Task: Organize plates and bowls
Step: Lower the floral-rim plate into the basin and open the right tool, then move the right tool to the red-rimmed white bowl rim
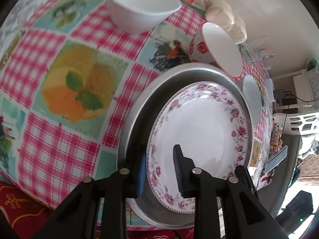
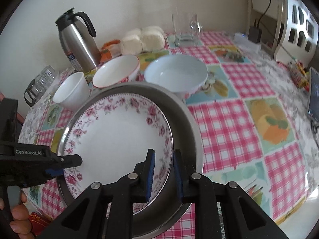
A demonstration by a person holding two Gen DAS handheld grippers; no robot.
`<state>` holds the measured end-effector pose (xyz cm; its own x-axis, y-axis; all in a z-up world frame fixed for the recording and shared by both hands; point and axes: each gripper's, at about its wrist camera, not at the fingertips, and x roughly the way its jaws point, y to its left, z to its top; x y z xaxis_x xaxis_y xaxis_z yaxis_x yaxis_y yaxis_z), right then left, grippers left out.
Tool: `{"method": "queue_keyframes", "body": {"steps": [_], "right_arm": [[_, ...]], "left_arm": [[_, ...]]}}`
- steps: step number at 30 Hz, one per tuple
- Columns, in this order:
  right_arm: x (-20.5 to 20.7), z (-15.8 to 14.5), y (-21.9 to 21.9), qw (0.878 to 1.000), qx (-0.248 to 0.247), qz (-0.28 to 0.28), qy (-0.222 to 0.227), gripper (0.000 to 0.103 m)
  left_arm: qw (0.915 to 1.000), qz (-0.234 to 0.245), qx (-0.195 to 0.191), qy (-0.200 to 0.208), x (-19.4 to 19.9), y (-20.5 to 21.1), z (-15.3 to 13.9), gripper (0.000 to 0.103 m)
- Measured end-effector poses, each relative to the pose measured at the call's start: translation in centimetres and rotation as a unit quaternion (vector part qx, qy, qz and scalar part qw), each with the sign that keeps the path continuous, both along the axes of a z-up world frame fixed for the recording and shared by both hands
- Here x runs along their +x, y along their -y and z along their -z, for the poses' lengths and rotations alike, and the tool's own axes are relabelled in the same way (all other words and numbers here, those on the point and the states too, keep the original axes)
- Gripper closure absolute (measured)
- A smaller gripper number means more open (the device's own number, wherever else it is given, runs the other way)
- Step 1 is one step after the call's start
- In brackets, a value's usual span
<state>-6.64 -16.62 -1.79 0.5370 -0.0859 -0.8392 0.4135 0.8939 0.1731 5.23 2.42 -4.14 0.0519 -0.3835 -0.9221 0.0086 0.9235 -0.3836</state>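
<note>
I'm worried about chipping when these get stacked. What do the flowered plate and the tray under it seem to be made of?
The flowered plate looks like glazed ceramic or porcelain: a glossy white face with soft reflections and a printed pink floral rim. The round tray beneath it looks like metal, probably stainless steel or aluminium: dull grey, with a brushed sheen and a thin rolled rim. Neither can be confirmed by sight alone.
</note>
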Motion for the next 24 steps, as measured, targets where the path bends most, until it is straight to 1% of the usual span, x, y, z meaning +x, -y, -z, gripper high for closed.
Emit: {"method": "queue_keyframes", "body": {"steps": [1,5,8,10,11,13,15,17,18,19,22,23,24], "right_arm": [[0.0,-0.2,0.1,1.0,-0.002,0.0,0.004,0.082],[-0.3,-1.1,0.2,1.0,-0.016,0.008,0.021,0.082],[-0.5,-1.7,0.1,0.999,-0.026,0.01,0.032,0.081],[-0.4,-1.6,0.2,0.999,-0.031,0.008,0.033,0.07],[-0.4,-1.6,0.2,0.999,-0.034,0.007,0.033,0.067],[-0.3,-1.7,0.1,0.999,-0.041,0.005,0.033,0.05],[-0.3,-1.9,-0.1,0.998,-0.05,0.004,0.036,0.043],[-0.3,-1.9,-0.1,0.998,-0.054,0.005,0.038,0.039],[-0.3,-1.9,0.0,0.998,-0.054,0.005,0.037,0.035],[-0.3,-1.8,0.0,0.998,-0.053,0.005,0.037,0.033],[-0.3,-1.6,0.1,0.998,-0.052,0.006,0.035,0.032],[-0.2,-1.6,0.2,0.998,-0.052,0.007,0.035,0.029],[-0.3,-1.6,0.2,0.998,-0.053,0.009,0.037,0.025]], "left_arm": [[1.0,0.002,0.004,0.007,-0.1,0.2,-0.4,0.07],[0.999,0.011,0.026,0.034,-0.4,0.9,-1.6,0.069],[0.9982,0.014,0.032,0.049,-0.5,0.9,-2.3,0.065],[0.9976,0.017,0.028,0.061,-0.6,0.9,-2.9,0.064],[0.9972,0.019,0.028,0.067,-0.7,1.0,-3.2,0.062],[0.9957,0.023,0.038,0.081,-0.8,1.2,-3.7,0.049],[0.9939,0.029,0.049,0.094,-0.9,1.5,-4.1,0.045],[0.9925,0.035,0.057,0.102,-0.9,1.8,-4.3,0.043],[0.992,0.037,0.061,0.104,-0.9,1.8,-4.2,0.037],[0.9914,0.04,0.066,0.106,-1.0,1.9,-4.2,0.03],[0.9888,0.047,0.079,0.118,-0.9,2.1,-4.1,0.029],[0.9874,0.049,0.085,0.124,-0.9,2.1,-4.1,0.029],[0.9856,0.051,0.093,0.131,-0.9,2.2,-4.2,0.023]]}}
